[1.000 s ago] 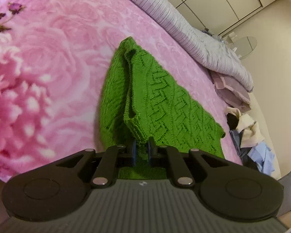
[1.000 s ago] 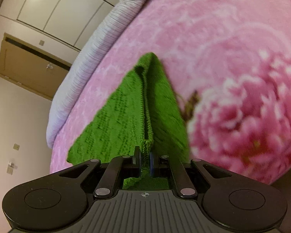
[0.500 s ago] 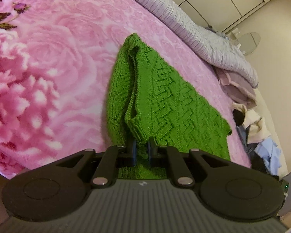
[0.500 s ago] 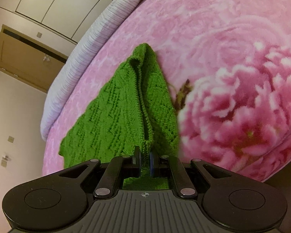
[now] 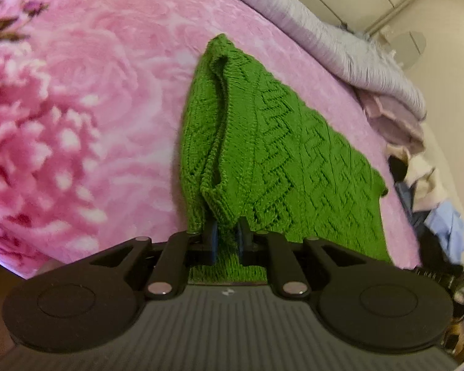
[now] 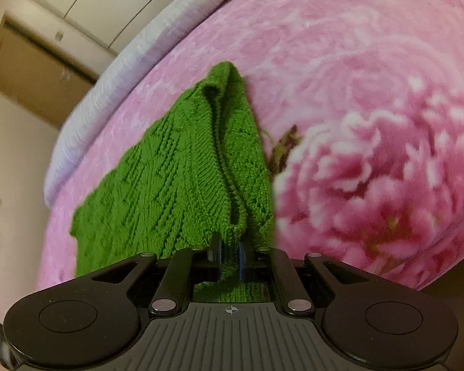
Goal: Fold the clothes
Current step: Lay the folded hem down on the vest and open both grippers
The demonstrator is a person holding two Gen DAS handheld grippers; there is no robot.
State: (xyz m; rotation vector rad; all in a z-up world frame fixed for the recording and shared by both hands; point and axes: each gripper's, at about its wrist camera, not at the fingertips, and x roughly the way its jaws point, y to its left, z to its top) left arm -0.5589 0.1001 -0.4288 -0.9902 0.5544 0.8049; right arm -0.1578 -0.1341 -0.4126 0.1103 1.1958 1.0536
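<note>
A green knitted garment lies on a pink floral bed cover, its near edge lifted. My left gripper is shut on one near corner of it. In the right wrist view the same garment stretches away over the bed cover, and my right gripper is shut on its other near corner. The cloth hangs taut from both grips, doubled along a ridge, with its far end resting on the bed.
A grey-lilac rolled duvet lies along the far side of the bed and also shows in the right wrist view. A heap of other clothes lies at the right. White wardrobe doors stand behind.
Both grippers have drawn back and up a little with the garment still held; more of the bed cover shows and the garment looks smaller and farther away.
</note>
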